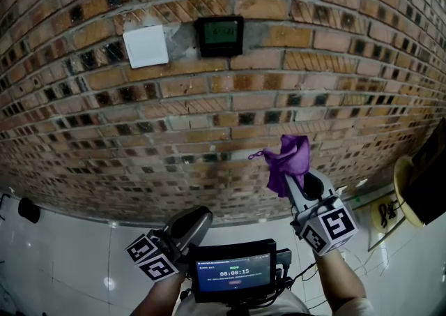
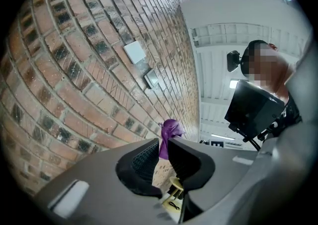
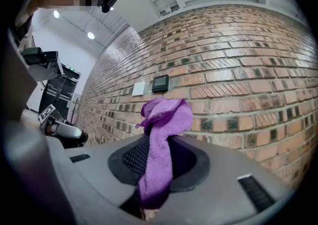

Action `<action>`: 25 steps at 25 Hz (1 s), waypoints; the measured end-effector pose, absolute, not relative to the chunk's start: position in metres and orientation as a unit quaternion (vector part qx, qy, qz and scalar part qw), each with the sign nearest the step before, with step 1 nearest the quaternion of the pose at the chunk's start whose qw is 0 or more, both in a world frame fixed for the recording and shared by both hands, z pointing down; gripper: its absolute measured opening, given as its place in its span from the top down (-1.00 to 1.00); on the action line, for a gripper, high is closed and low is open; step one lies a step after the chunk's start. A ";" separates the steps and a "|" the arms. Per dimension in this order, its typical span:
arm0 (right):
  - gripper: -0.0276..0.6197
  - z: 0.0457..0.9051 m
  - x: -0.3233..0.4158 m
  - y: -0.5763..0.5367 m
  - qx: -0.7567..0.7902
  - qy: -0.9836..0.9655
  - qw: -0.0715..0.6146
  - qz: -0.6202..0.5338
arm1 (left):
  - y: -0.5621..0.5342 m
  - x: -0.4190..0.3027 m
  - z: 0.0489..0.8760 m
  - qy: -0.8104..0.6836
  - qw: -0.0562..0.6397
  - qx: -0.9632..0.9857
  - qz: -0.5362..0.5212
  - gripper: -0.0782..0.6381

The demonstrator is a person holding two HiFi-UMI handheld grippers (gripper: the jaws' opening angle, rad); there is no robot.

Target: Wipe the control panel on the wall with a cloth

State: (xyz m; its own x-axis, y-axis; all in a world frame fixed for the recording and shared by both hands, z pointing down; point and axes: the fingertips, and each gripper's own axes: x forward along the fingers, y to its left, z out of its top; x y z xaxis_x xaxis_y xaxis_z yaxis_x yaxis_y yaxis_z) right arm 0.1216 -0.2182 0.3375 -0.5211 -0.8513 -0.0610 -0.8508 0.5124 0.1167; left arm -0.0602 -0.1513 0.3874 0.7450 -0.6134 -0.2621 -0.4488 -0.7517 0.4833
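A brick wall filled nearly the whole head view, standing in front of both grippers; under them lay a pale tiled floor. The right gripper was raised toward the wall, higher than the left one; its jaws were pressed together on a purple cloth. The left gripper was held lower, to the left of the right one; its jaws stood a little apart with only a narrow gap, and nothing was between them. Just below the two grippers, between them, sat a small dark screen with lit figures. On the wall, well above the left gripper, was a white square plate; just to the right of this plate was the control panel, dark with a greenish display, up and to the left of the right gripper. The cloth ran down between the two pads of the right gripper and rose over their tips in a loose bunch, folded over at the top; it was well apart from the panel and not touching the wall.
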 end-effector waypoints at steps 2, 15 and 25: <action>0.61 0.341 0.120 -0.216 0.488 -0.871 0.003 -0.063 | -0.151 -0.060 0.388 -0.290 0.199 0.913 -0.207 0.62; 0.61 0.366 0.121 -0.206 0.487 -0.873 0.015 -0.035 | -0.149 -0.057 0.390 -0.286 0.207 0.912 -0.208 0.62; 0.61 0.384 0.116 -0.195 0.479 -0.877 0.037 -0.021 | -0.147 -0.055 0.395 -0.285 0.213 0.911 -0.207 0.62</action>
State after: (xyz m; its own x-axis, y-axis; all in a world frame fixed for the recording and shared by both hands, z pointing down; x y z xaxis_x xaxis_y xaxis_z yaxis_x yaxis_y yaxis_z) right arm 0.1163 -0.1948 0.3840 -0.5380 -0.8417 0.0451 -0.8385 0.5399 0.0733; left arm -0.0551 -0.1467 0.3947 0.7517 -0.6080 -0.2554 -0.4313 -0.7462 0.5071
